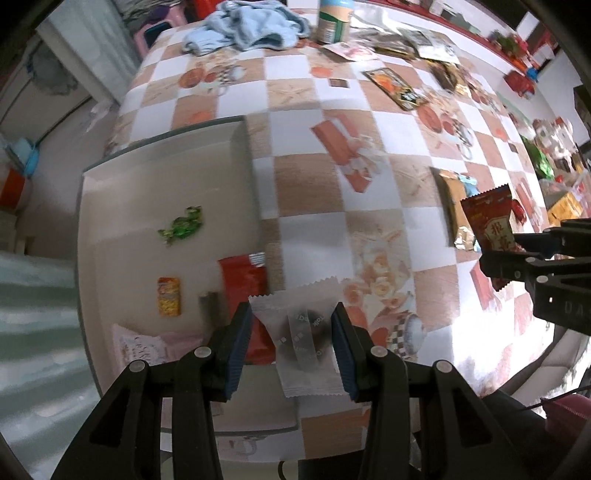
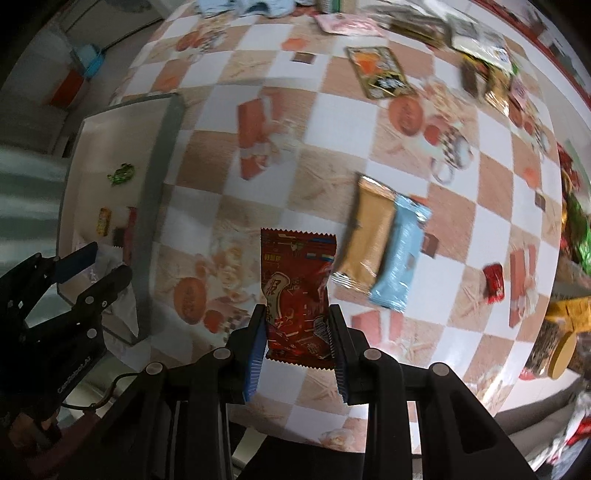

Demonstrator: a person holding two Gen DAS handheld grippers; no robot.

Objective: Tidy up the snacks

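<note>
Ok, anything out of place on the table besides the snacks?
Yes: a crumpled light blue cloth lies at the table's far edge beside a green-labelled can. It is not a snack. No spill or damage shows.

left wrist: down, close | right wrist: down, close | shared: tray (image 1: pixel 240 155), checkered table (image 2: pixel 332 122)

Soft daylight, motion blur, strong fisheye warping.

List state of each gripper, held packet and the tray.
left gripper: shut on white packet
white packet: held above the tray edge
right gripper: shut on red packet
red packet: held above table
tray: holds several snacks, including green candy
</note>
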